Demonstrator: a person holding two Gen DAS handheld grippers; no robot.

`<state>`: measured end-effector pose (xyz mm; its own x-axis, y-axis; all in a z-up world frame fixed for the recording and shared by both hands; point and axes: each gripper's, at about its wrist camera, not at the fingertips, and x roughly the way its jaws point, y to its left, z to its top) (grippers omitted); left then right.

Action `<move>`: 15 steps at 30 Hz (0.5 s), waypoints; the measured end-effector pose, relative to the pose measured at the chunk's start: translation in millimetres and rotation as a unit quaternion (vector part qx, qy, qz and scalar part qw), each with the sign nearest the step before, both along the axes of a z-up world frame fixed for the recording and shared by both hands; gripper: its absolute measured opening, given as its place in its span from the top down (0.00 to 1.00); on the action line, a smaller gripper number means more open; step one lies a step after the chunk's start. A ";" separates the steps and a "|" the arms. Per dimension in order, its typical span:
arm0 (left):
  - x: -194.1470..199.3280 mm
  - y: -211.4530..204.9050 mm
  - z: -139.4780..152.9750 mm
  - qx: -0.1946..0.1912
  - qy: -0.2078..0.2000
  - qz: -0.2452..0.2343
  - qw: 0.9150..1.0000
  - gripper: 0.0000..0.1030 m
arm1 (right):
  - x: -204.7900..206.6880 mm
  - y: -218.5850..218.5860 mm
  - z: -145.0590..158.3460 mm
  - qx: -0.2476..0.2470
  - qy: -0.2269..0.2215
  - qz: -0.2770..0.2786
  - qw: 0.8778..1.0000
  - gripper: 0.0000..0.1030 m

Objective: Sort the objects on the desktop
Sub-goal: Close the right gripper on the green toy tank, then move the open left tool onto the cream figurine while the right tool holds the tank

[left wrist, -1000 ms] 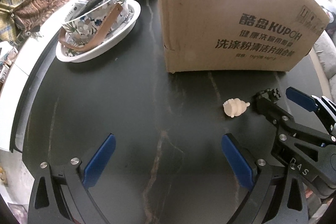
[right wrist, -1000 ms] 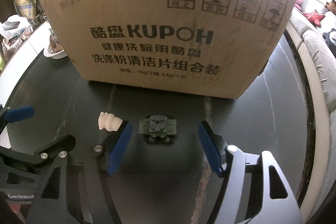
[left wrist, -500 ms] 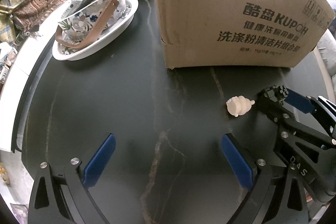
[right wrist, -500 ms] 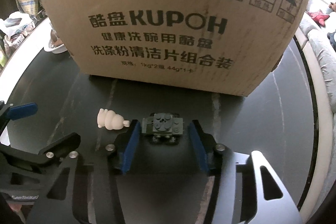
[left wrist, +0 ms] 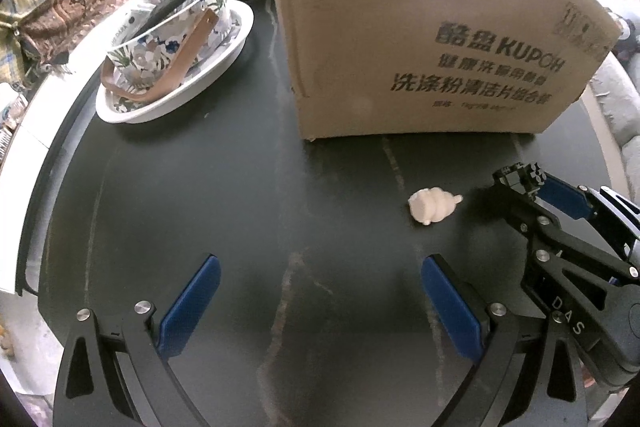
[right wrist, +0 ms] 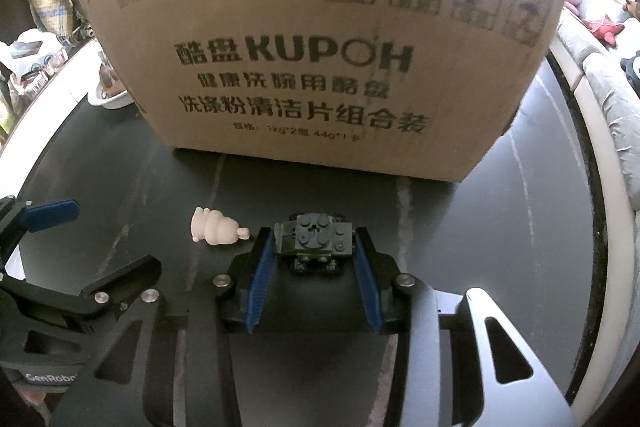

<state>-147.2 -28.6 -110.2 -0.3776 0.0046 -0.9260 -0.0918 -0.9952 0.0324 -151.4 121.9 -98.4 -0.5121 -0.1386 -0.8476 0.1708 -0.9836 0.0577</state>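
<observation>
Right wrist view: right gripper (right wrist: pixel 314 247) clamps the toy tank (right wrist: pixel 316 241); left gripper (left wrist: pixel 316 303) wide open, empty

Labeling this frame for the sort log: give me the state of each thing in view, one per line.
right tool: shut on brick tank
left tool: open, holding nothing
brick tank: upright, clamped between the blue pads
white figurine: lying on its side on the table, untouched
cardboard box: standing on the table, top out of view
floral basket: sitting in white dish, strap hanging over the side
</observation>
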 end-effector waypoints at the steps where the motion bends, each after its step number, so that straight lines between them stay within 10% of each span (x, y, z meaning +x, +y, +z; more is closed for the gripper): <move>1: -0.3 0.3 0.9 0.004 -0.002 0.000 1.000 0.04 | 1.2 0.9 2.4 0.000 0.002 -0.001 1.000 0.64; 15: 17.0 51.2 21.5 0.035 -0.006 -0.017 0.999 0.04 | 22.0 5.3 16.6 -0.005 0.017 -0.038 0.999 0.64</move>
<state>-130.2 22.6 -88.7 -0.3654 0.0815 -0.9273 -0.1253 -0.9914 -0.0378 -129.5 127.2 -81.8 -0.5495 -0.1059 -0.8288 0.0975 -0.9933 0.0622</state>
